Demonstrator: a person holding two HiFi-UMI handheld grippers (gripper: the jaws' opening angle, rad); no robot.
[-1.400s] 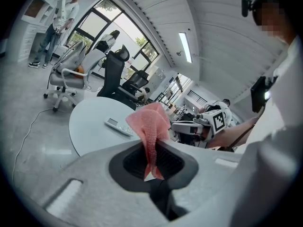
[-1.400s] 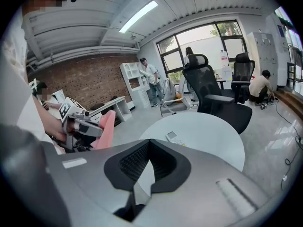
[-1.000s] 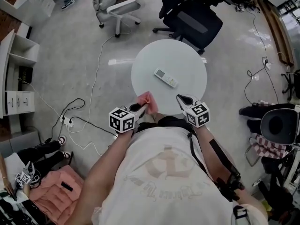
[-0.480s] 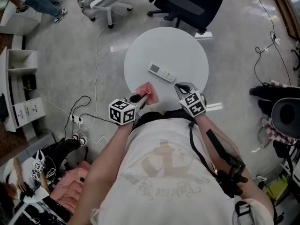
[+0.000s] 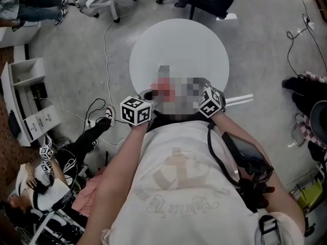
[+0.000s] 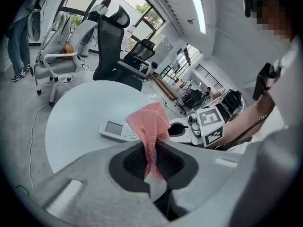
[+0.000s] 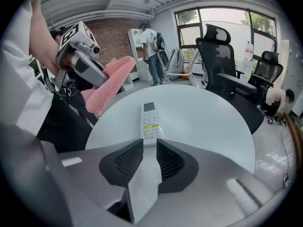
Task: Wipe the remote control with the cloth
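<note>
Remote control (image 7: 150, 119) flat on the round white table (image 7: 208, 126), cloth (image 6: 151, 124) held up close by

Remote looks light, hard and smooth, so it could slide on the table when rubbed; best to pinch it by its long sides near the plain bottom end, away from the buttons and the little screen. The right gripper (image 7: 149, 150) has its jaws opening, with that bottom end right at the gap between them and nothing squeezed yet. Pink cloth is soft and floppy and bunches up; the left gripper (image 6: 152, 150) is clamped tight on its lower part, so the loose top sticks out free near the remote, ready for wiping
</note>
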